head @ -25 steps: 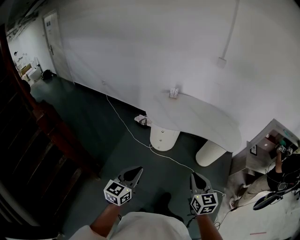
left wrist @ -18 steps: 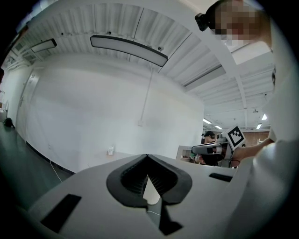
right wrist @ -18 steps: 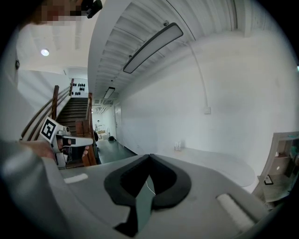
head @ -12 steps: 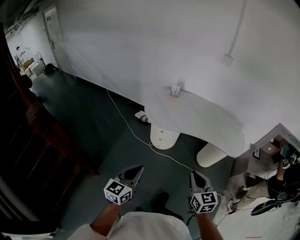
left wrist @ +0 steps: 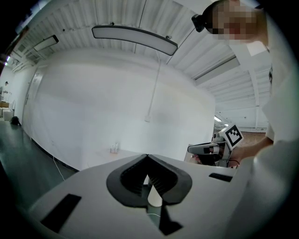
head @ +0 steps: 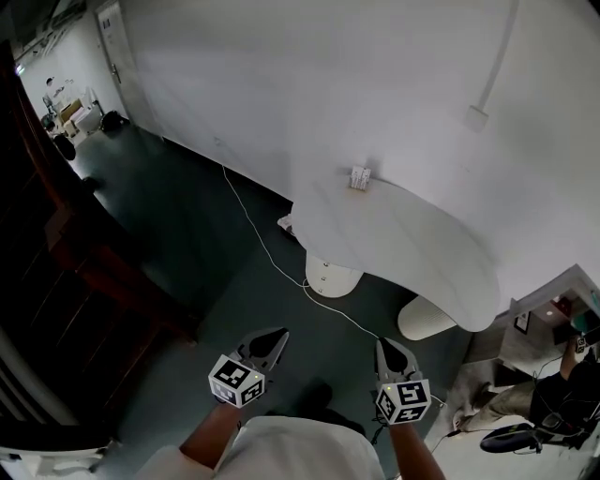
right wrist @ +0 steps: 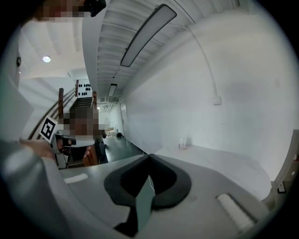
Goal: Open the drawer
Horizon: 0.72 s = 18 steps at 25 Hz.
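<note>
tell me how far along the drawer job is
Nothing looks done: no open drawer shows in any view. In hand: the left gripper and right gripper, both shut and empty, held above the dark floor short of the curved white table. Left: finding, gripping and pulling the drawer.

we see a table (head: 412, 246) with a smooth, matt white top; its rounded legs (head: 330, 277) share that finish. the floor (head: 178, 216) is dark, smooth and faintly glossy, and the wall (head: 328, 84) is matt white. at the left, a stair rail (head: 122, 286) looks like dark reddish wood with a dull sheen. the left gripper (head: 279, 334) and right gripper (head: 382, 345) look like matt grey plastic, lined with black ribbed pads (left wrist: 131, 179). their marker cubes (head: 234, 382) carry flat black-and-white print. the shirt (head: 291, 450) is white cloth. the ceiling (left wrist: 93, 14) is ribbed white panelling.
</note>
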### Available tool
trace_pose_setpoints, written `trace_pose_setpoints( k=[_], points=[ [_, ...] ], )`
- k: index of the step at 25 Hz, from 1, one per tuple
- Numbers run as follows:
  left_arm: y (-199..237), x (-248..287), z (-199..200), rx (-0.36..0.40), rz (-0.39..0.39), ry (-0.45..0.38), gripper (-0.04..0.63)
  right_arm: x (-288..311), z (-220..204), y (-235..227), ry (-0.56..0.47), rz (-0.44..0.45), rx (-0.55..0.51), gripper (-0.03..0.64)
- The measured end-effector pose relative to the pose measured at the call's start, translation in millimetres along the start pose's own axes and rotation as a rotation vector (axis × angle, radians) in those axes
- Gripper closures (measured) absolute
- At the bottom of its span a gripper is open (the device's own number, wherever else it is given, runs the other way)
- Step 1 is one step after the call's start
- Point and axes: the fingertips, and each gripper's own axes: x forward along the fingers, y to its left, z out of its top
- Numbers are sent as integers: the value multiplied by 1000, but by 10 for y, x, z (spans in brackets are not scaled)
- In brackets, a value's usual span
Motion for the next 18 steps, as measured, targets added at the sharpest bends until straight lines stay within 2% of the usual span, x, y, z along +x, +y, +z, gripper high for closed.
trace_pose_setpoints(
  k=[10,18],
  points=[
    [-45,778,46,4,49,5,589,427,-19,-702,39,69,-12,606],
    [-23,1182,-46,-12,72,34,589,652,-86,-1007,69,99,3,606]
  ],
)
